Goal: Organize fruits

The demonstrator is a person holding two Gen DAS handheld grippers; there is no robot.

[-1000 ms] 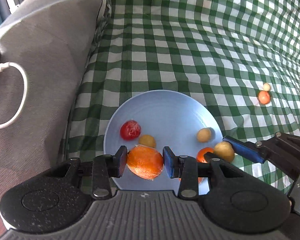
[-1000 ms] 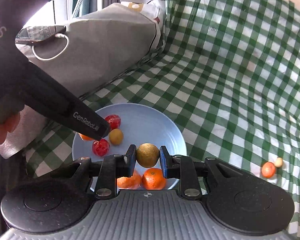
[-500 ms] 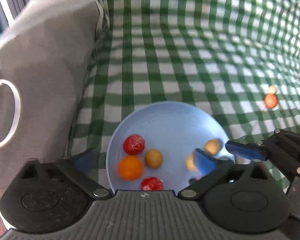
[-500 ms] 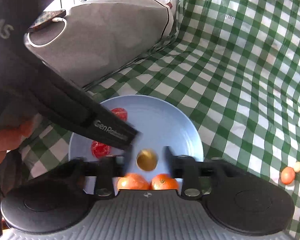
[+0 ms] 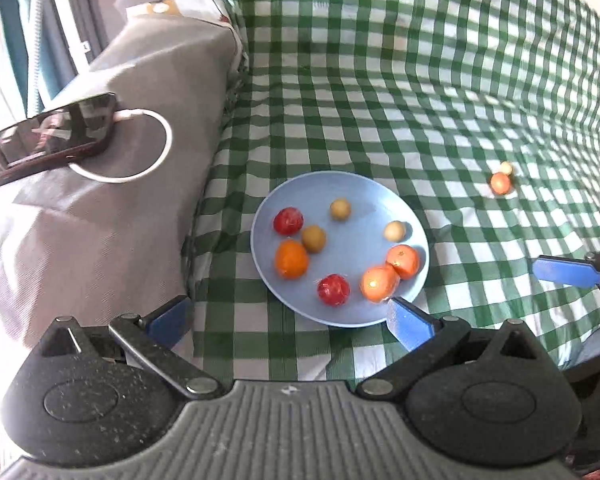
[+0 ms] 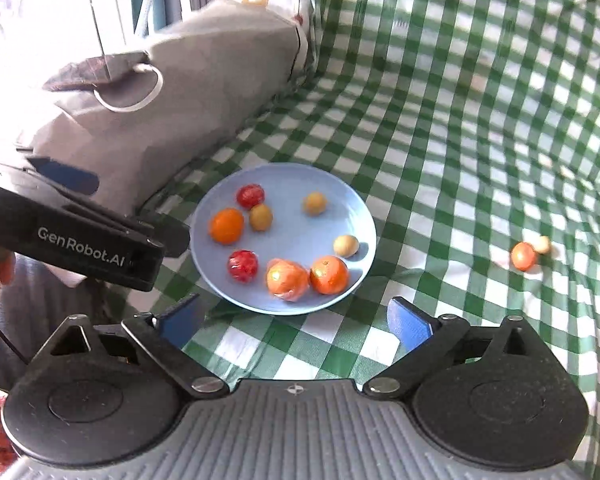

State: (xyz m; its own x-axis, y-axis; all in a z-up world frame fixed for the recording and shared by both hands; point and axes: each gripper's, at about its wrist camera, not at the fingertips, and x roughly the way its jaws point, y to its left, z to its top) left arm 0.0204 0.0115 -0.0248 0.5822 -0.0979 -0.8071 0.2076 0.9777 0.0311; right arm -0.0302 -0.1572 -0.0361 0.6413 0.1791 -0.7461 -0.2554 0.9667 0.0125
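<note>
Both the left gripper (image 5: 288,322) and right gripper (image 6: 296,320) have just spread their fingers, empty, above the round pale-blue plate (image 5: 380,192); two small fruits (image 5: 501,180) remain at two o'clock.

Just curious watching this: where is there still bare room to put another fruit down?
The blue plate has bare space in its middle and far rim; its near edge is crowded with oranges. The checked cloth lies bare beyond the plate, except two stray fruits at right.
</note>
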